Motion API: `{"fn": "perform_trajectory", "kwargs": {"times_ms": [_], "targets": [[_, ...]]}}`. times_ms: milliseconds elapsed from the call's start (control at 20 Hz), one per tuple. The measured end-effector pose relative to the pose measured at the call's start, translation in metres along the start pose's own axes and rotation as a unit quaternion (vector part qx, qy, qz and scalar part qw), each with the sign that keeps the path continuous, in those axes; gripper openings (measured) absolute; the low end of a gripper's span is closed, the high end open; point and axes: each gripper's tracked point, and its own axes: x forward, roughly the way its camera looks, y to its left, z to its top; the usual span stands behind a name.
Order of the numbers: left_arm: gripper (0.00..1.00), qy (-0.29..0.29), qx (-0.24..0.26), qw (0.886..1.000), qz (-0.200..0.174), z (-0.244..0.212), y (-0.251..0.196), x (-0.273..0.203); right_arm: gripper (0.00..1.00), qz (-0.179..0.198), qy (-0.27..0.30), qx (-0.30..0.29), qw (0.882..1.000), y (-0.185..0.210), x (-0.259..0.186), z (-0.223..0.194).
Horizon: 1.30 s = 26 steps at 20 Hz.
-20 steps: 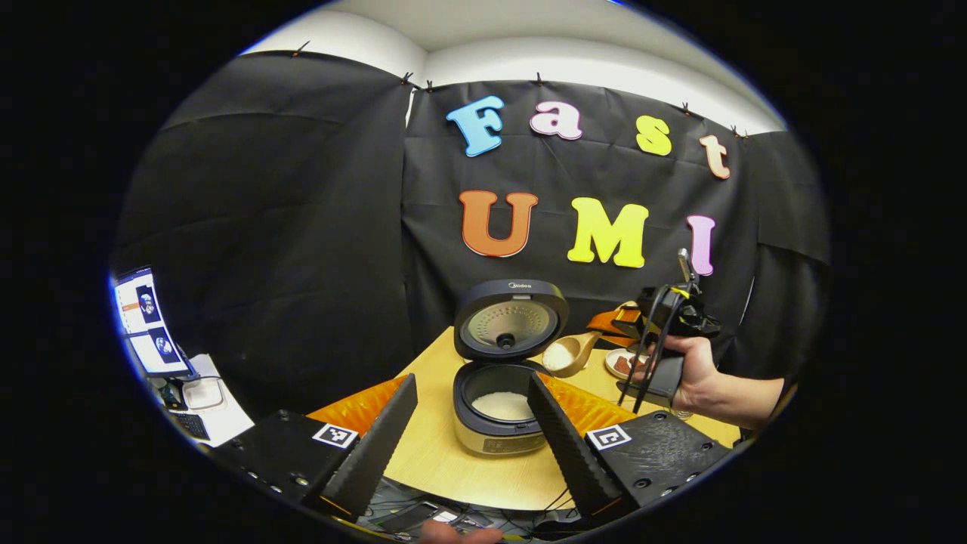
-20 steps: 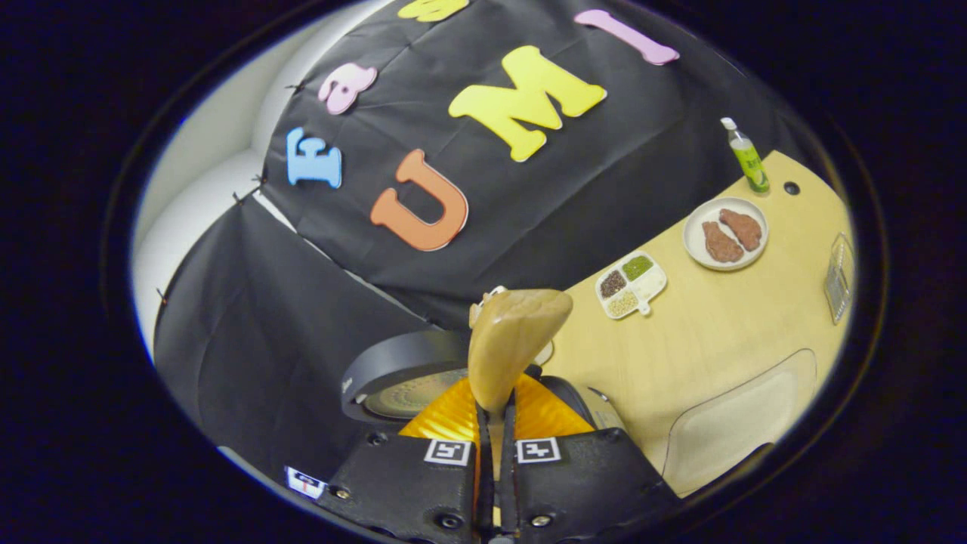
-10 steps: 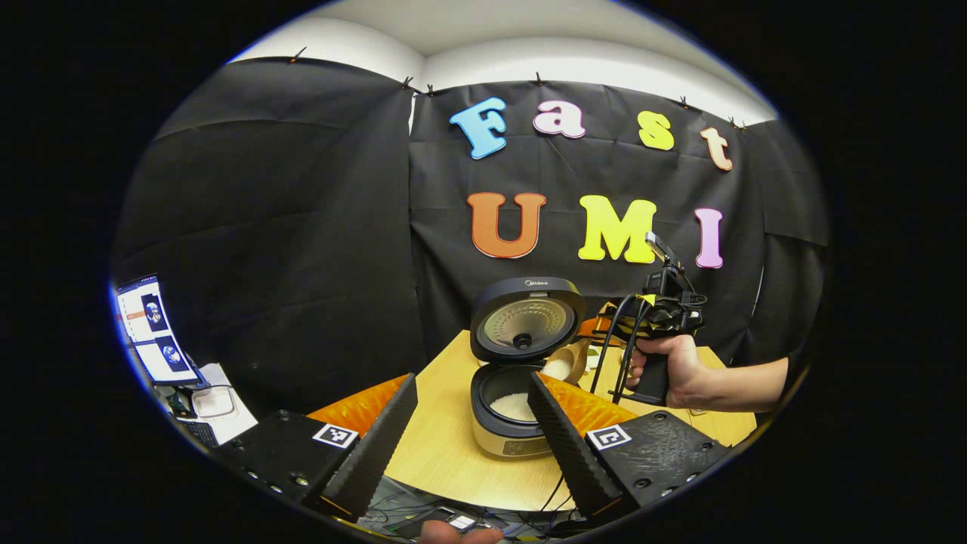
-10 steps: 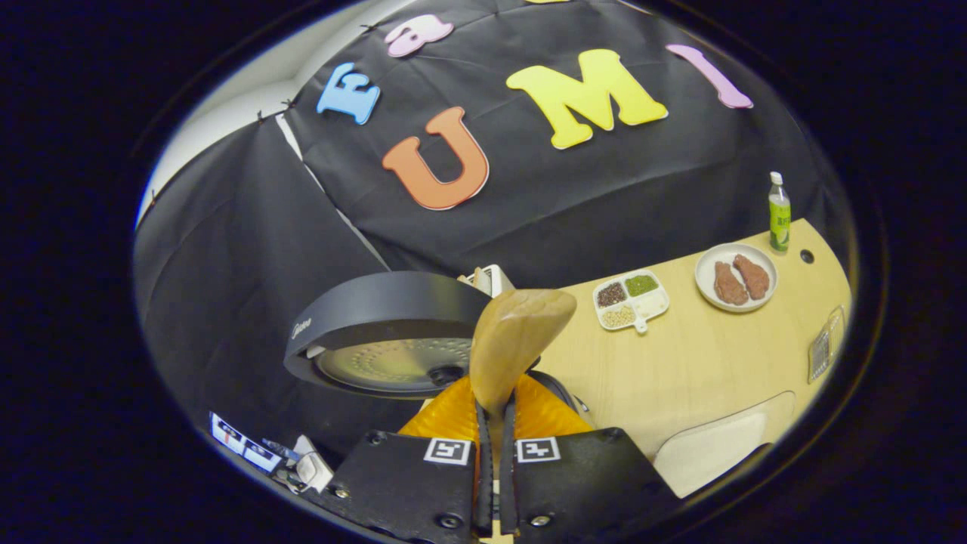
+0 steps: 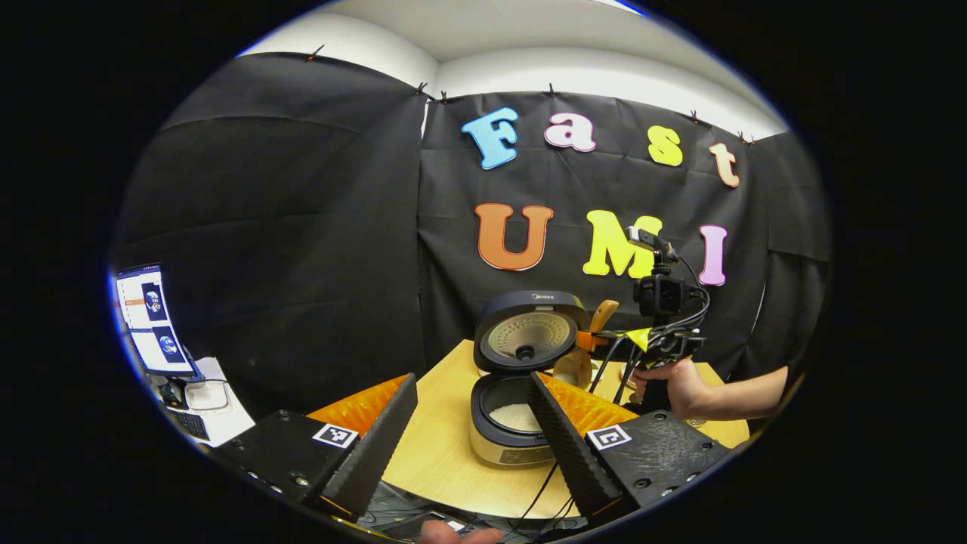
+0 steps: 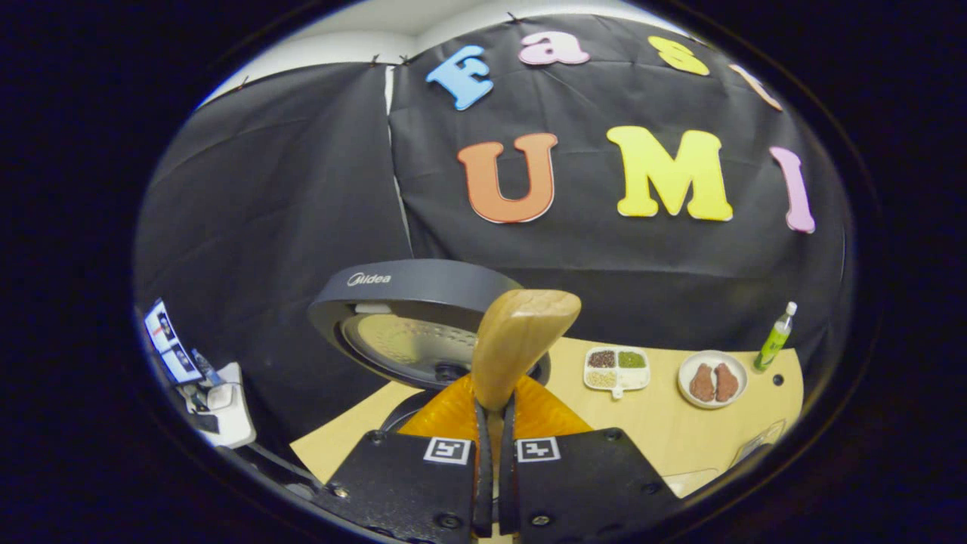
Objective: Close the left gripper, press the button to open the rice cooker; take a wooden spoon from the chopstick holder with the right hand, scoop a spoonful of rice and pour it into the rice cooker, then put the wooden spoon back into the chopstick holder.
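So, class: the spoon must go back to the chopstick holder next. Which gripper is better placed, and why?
Right. The right gripper is already shut on the light wooden spoon. The left gripper hangs open before the open dark rice cooker, holding nothing.

Wooden spoon (image 5: 580, 355) tipped from level, rice-filled, to bowl-down beside open rice cooker (image 5: 511, 412); rice no longer seen in it. Right gripper (image 5: 604, 338) and hand (image 5: 675, 385) raised and turned upright, drawn toward cooker lid (image 6: 412, 302).
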Motion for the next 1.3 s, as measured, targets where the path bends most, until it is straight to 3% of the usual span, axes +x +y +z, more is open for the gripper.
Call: {"fn": "perform_trajectory", "kwargs": {"times_ms": [300,500,650,900,1300], "targets": [[0.95,-0.005,-0.011,1.000,-0.004,-0.001,-0.005,0.000,0.09,0.004,-0.025,-0.101,0.995,0.009,-0.008,0.015],[0.95,-0.015,-0.020,1.000,-0.009,0.003,-0.008,-0.003,0.09,0.014,-0.064,-0.199,0.978,0.029,-0.019,0.029],[0.95,-0.020,-0.019,1.000,-0.009,0.005,-0.008,-0.004,0.08,0.024,-0.082,-0.240,0.967,0.039,-0.024,0.029],[0.95,-0.022,-0.024,0.999,-0.004,0.005,-0.008,-0.007,0.09,0.033,-0.083,-0.218,0.972,0.042,-0.028,0.027],[0.95,-0.023,-0.027,0.999,-0.017,0.006,-0.026,-0.011,0.09,0.029,-0.073,-0.105,0.991,0.009,-0.057,0.050]]}}
